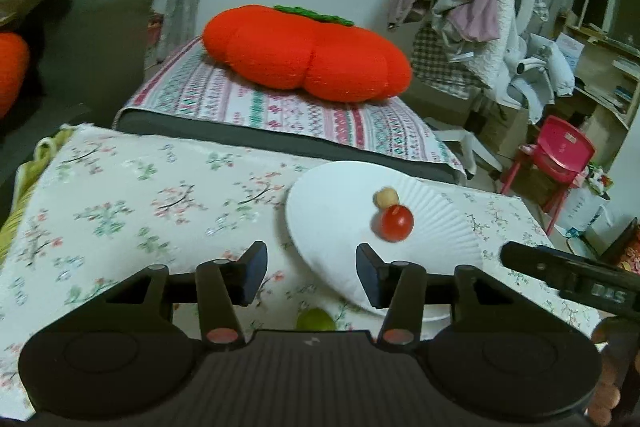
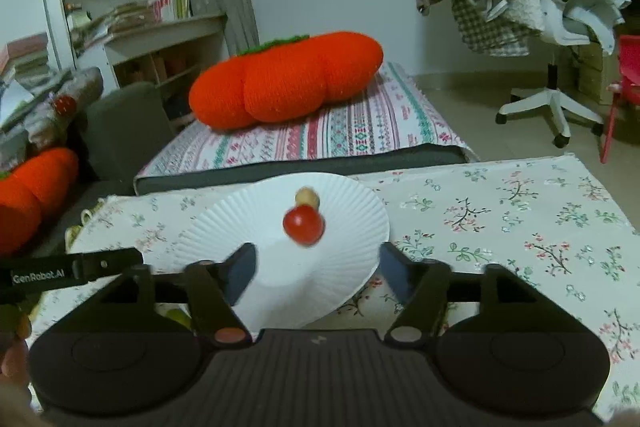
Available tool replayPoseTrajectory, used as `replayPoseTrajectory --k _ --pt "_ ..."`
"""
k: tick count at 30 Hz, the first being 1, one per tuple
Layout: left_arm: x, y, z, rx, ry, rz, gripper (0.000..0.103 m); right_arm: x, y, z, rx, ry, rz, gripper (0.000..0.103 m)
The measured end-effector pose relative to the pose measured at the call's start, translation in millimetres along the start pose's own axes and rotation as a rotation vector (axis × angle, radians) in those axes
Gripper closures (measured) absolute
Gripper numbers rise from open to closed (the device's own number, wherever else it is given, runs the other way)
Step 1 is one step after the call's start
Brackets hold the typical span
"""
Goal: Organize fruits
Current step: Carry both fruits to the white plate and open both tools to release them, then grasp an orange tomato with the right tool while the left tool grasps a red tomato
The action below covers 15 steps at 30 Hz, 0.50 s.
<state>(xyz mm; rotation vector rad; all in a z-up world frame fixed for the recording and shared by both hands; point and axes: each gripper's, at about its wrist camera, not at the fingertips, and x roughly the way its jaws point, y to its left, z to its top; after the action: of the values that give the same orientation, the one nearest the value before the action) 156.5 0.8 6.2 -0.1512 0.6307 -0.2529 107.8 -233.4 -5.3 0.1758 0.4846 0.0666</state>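
Note:
A white paper plate [image 1: 332, 211] [image 2: 224, 227] lies on the floral cloth. On it sit a red cherry tomato [image 1: 396, 223] [image 2: 304, 225] and, just behind and touching it, a small tan round fruit [image 1: 386, 197] [image 2: 307, 197]. My right gripper [image 2: 316, 267] is open over the plate's near part, with nothing between its fingers and the tomato a little ahead. My left gripper [image 1: 312, 267] is open at the plate's left edge and holds nothing. A green fruit [image 1: 316, 319] lies on the cloth under it, half hidden by the gripper's body.
The floral cloth [image 1: 140, 187] [image 2: 520, 211] covers the table. Behind it is a striped mattress [image 1: 280, 107] with a big orange pumpkin cushion [image 1: 308, 59] [image 2: 284, 83]. A clothes-laden office chair [image 2: 560, 27] and a red child's chair [image 1: 560, 151] stand to the right.

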Motion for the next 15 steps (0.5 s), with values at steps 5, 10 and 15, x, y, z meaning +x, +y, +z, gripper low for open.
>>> replayPoseTrajectory --k 5,10,15 --pt "-18.6 -1.5 -10.7 0.013 0.002 0.031 0.064 -21.6 5.0 -7.2 0.017 0.005 0.024 0.016" --pt "-34.6 -3.9 -26.5 0.037 0.009 0.046 0.060 -34.0 6.4 -13.4 0.044 0.016 0.043 0.008" --pt "-45.7 -3.6 -42.0 0.055 0.023 0.075 0.051 -42.0 14.2 -20.9 0.036 0.038 0.062 0.005"
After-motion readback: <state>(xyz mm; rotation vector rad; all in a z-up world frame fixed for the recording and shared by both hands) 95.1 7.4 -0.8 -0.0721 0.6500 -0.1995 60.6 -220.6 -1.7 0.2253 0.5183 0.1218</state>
